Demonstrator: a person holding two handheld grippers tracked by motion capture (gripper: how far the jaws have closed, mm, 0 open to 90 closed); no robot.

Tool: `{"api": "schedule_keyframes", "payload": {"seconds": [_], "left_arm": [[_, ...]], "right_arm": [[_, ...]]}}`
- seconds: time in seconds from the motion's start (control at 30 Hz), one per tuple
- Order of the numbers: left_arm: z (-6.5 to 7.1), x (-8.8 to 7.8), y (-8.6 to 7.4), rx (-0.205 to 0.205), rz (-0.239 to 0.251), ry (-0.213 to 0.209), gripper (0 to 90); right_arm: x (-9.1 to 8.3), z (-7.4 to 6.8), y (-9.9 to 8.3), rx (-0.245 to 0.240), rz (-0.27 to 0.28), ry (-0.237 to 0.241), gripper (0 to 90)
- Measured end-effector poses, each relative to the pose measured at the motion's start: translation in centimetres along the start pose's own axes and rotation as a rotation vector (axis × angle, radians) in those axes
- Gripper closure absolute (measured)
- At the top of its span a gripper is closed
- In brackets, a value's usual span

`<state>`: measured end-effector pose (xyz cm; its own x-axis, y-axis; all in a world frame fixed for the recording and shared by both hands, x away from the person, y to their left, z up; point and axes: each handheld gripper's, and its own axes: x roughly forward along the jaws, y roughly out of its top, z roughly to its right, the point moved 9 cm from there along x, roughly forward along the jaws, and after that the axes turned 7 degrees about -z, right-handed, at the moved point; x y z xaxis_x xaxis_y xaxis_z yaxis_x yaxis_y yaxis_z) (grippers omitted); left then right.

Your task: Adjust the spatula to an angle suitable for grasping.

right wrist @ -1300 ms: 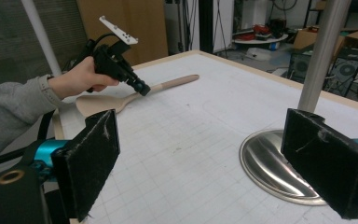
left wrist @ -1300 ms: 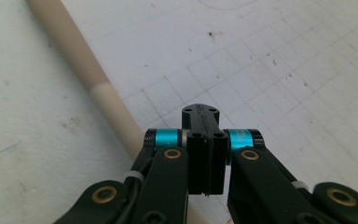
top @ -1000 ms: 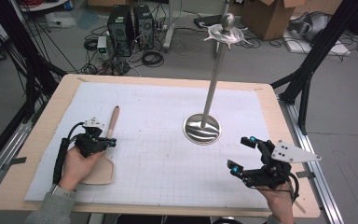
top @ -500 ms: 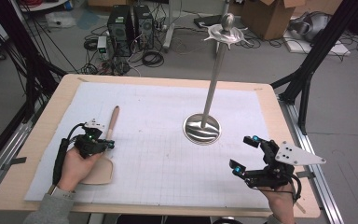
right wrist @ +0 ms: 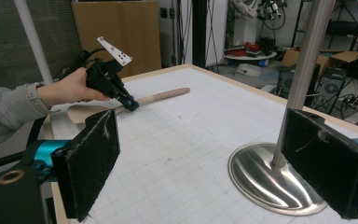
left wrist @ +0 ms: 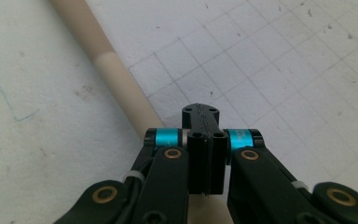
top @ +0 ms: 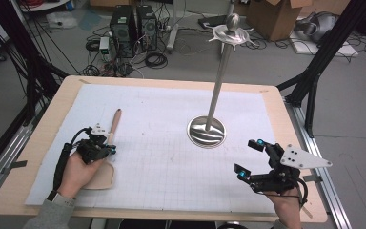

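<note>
The left gripper (top: 106, 148) sits low over a wooden spatula (top: 108, 150) near the left edge of the surface (top: 43, 129). Its jaws are pressed together with no gap between the pads, as the left gripper view shows. In that view the closed left gripper (left wrist: 205, 140) lies right above the spatula's pale round handle (left wrist: 116, 79), which runs away up and to the left — whether the pads nip the handle or only rest on top of it I cannot tell.

The spatula lies flat on the white gridded paper (top: 162, 157) that covers the surface. Its broad blade is nearest the person and partly under the left hand (top: 78, 169), and its handle points away toward the far side.

The right gripper (top: 250, 157) hovers near the front right corner of the surface, well apart from the spatula. Its jaws are spread wide and hold nothing. In the right gripper view the two dark padded fingers (right wrist: 91, 161) stand far apart, and between them show the paper and the round base of a metal stand (right wrist: 272, 179).

That metal stand (top: 207, 131) rises from the middle right of the paper as a tall thin pole with a knob and small arms at its top — it stands clear of both grippers.
</note>
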<state>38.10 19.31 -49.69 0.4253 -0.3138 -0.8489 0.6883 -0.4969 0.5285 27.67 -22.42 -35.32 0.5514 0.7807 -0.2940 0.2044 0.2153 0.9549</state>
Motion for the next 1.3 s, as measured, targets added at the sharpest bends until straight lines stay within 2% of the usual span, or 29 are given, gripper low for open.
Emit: {"api": "schedule_keyframes", "payload": {"seconds": [0.4,0.77,0.87,0.93,1.03,1.23,1.3], "left_arm": [[-1.0,-0.8,-1.2,0.036,-0.04,0.007,89.6],[-1.7,-1.1,-1.7,0.037,-0.046,0.005,89.5],[-1.7,-1.2,-1.5,0.019,-0.011,-0.02,89.3],[-1.9,-1.5,-1.1,0.002,0.036,-0.018,88.8],[-2.4,-2.3,-0.5,-0.014,0.073,-0.023,88.7],[-3.2,-3.4,0.7,-0.036,0.104,-0.018,89.1],[-3.5,-3.6,1.1,-0.039,0.111,-0.011,89.3]], "right_arm": [[0.3,-0.1,-0.2,0.005,-0.015,0.006,10.8],[0.7,-0.1,-0.4,0.005,-0.029,0.014,10.8],[0.8,-0.2,-0.4,0.006,-0.031,0.021,10.8],[0.8,-0.4,-0.4,-0.004,-0.031,0.03,10.8],[0.9,-0.7,-0.2,-0.024,-0.024,0.049,10.7],[1.2,-0.9,-0.3,-0.039,-0.034,0.061,10.7],[1.1,-0.9,-0.3,-0.03,-0.032,0.057,10.7]]}}
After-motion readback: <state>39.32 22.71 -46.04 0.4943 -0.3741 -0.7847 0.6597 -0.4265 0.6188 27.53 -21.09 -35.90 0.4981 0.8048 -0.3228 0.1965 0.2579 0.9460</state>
